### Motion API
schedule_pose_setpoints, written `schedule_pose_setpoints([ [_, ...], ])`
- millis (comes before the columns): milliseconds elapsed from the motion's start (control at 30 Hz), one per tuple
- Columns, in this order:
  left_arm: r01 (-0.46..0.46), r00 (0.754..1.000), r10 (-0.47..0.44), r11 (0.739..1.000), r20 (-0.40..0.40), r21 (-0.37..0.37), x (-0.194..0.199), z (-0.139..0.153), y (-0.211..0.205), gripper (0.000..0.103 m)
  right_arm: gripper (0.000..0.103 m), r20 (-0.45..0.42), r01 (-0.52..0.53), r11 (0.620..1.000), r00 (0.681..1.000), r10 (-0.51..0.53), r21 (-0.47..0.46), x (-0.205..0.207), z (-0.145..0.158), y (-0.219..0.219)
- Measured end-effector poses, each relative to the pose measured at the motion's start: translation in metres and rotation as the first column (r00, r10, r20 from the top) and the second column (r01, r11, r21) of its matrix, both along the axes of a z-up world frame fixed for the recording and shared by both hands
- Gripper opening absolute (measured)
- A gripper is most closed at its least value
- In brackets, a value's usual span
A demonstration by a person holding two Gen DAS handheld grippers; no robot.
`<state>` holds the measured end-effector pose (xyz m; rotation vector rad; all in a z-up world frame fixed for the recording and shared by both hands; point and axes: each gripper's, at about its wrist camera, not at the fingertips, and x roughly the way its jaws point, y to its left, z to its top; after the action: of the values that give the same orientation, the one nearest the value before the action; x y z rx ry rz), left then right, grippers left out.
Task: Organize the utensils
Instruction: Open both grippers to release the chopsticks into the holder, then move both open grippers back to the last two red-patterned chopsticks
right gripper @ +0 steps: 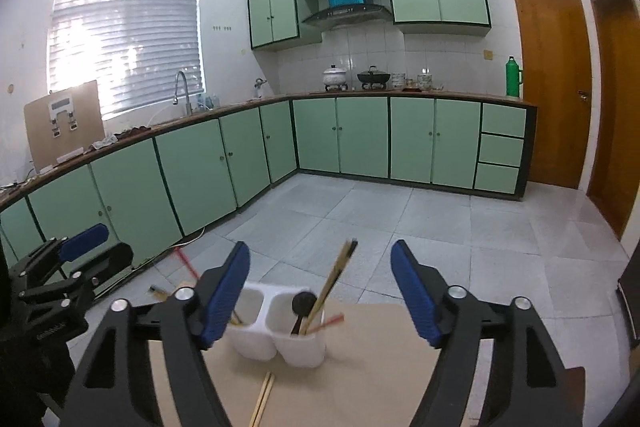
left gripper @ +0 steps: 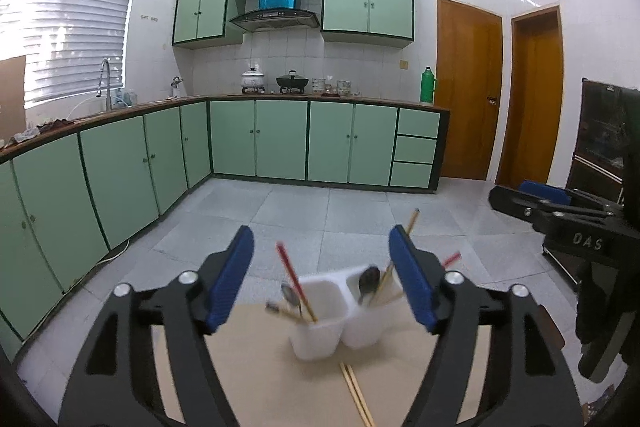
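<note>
A white two-compartment utensil holder (left gripper: pixel 320 337) (right gripper: pixel 296 345) stands on a light wooden tabletop (left gripper: pixel 260 367) (right gripper: pixel 380 355). Its compartments hold spoons (left gripper: pixel 368 281) (right gripper: pixel 303 303) and several chopsticks (left gripper: pixel 294 281) (right gripper: pixel 336 275), some red-tipped. A loose pair of wooden chopsticks (left gripper: pixel 356 393) (right gripper: pixel 264 397) lies on the table in front of the holder. My left gripper (left gripper: pixel 322 281) is open above the holder with nothing between its blue pads. My right gripper (right gripper: pixel 320 289) is open too, empty, over the holder's right compartment. Each gripper shows at the edge of the other's view.
The table's far edge (right gripper: pixel 360 303) drops to a grey tiled floor (left gripper: pixel 320 211). Green cabinets (left gripper: pixel 260 139) line the left and back walls under a counter with pots (left gripper: pixel 253 78). Wooden doors (left gripper: pixel 468 87) stand at the right, a dark cart (left gripper: pixel 600 147) beside them.
</note>
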<state>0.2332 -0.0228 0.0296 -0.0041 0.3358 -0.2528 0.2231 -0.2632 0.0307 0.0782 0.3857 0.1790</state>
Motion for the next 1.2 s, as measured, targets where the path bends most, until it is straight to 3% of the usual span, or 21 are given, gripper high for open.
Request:
schedule_pose_setpoints([
  [333,-0.032,0.995,0.031,0.999,-0.097,-0.006,-0.077,-0.066,0.017,0.086,0.096,-0.032,0.028,0.999,0.999,-0.030,-0.041,-0.084,-0.063,0.011],
  [467,-0.056,0.986,0.058,0.998,-0.155,0.020,-0.095,-0.099,0.025,0.088,0.097,-0.082,0.046,0.998,0.995,-0.048,-0.030,-0.104,-0.096,0.020],
  [667,-0.081,0.954,0.103,0.993,-0.283,0.087,-0.109,-0.155,0.035,0.088,0.097,-0.197,0.052,0.999,0.979,-0.051,0.000,-0.119,-0.148,0.025],
  [800,-0.090,0.931,0.119,0.991,-0.346,0.101,-0.114,-0.182,0.040,0.088,0.097,-0.245,0.061,0.997,0.967,-0.069,-0.040,-0.128,-0.178,0.033],
  [1067,-0.093,0.899,0.138,0.988,-0.416,0.126,-0.123,-0.212,0.047,0.088,0.092,-0.355,0.021,0.999,0.934,-0.036,-0.046,-0.141,-0.221,0.054],
  [1200,-0.098,0.888,0.146,0.987,-0.436,0.130,-0.127,-0.218,0.050,0.088,0.077,-0.400,-0.021,0.999,0.916,0.005,-0.037,-0.141,-0.229,0.066],
])
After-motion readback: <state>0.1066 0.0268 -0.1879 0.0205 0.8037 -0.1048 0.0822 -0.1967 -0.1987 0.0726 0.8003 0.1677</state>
